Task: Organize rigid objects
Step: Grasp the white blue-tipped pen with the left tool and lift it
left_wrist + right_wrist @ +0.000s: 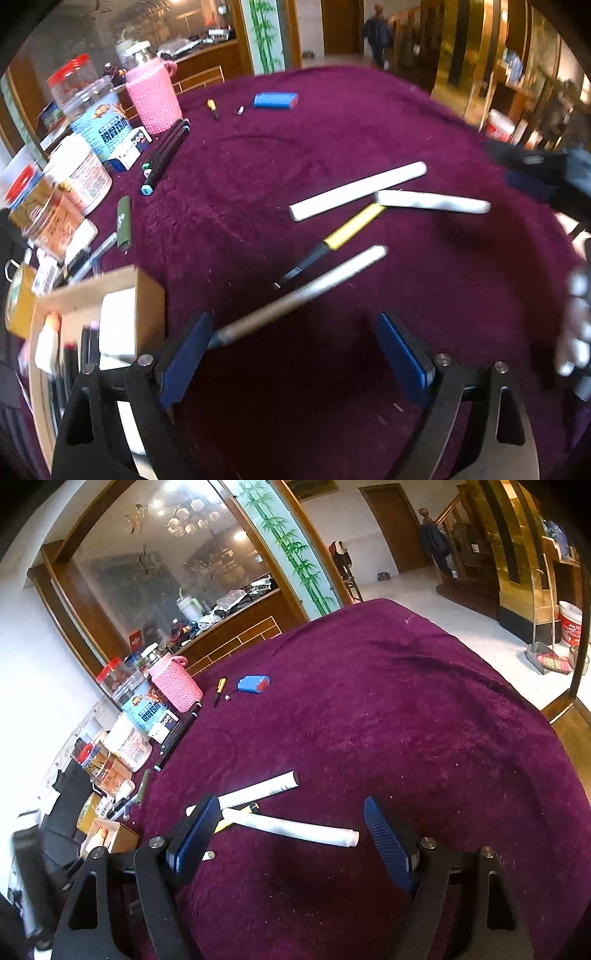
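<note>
On the purple cloth (332,129) lie a white bar (356,190), a white tube (432,202), a yellow and black knife (332,242) and a long white and grey rod (303,291). My left gripper (295,354) hangs open over the cloth, and the rod's near end reaches its left finger. In the right wrist view my right gripper (291,845) is open just short of the white tube (295,830), with the white bar (258,788) and the knife's yellow handle (236,816) behind it. Neither holds anything.
A cardboard box (140,295) with items inside stands at the near left. Jars (92,110), a pink knitted holder (153,98), black markers (166,151) and a green lighter (123,223) line the left side. A blue case (275,100) lies far back. The cloth's edge drops off at the right (535,709).
</note>
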A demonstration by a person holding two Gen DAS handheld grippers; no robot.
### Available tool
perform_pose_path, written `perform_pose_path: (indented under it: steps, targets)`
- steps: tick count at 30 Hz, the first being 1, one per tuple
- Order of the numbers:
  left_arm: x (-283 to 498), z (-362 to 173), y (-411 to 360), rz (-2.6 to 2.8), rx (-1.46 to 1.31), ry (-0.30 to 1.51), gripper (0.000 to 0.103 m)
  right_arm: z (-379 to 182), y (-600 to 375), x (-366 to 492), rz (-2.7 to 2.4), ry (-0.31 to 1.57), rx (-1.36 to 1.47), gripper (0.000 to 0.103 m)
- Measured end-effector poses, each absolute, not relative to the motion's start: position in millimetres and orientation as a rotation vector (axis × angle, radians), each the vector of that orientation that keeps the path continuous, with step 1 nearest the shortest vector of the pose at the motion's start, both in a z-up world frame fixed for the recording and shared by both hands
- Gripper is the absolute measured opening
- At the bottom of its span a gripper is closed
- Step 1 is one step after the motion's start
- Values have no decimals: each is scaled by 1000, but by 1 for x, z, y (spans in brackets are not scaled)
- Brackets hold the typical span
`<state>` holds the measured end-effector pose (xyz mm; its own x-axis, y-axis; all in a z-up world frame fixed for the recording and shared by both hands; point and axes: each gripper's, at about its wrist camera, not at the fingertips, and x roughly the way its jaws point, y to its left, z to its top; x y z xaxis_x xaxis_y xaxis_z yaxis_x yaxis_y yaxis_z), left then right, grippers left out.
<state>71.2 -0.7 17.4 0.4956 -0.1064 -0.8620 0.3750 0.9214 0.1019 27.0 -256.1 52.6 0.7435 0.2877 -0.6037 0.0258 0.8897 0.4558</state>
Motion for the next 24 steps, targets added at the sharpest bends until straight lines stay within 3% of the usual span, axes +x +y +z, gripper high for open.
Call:
perform_pose_path:
  steps: [3,6,10,12,17,18,21,24]
  targets:
    - [77,3,-6,-352,318,1080,88,52,-259,29,158,728,485,83]
    - [66,5,-5,-470,260,1137,80,50,-263,30,161,734,512,83]
    - [38,13,-11,-534,326,1129,47,43,-266,34,189,764,560,84]
    - [35,15,-12,-532,336,1126,40,39,-266,36,198,783,574,84]
    - [35,13,-25,-492,331,1084,40,33,-268,37,185,798,586,84]
    - [32,13,-27,-484,329,1067,36,32,-270,38,184,800,591,84]
    - [24,14,-29,-487,307,1048,7,27,-274,39,200,807,627,84]
    - [21,16,-18,-512,208,1046,7,21,-278,41,226,814,674,84]
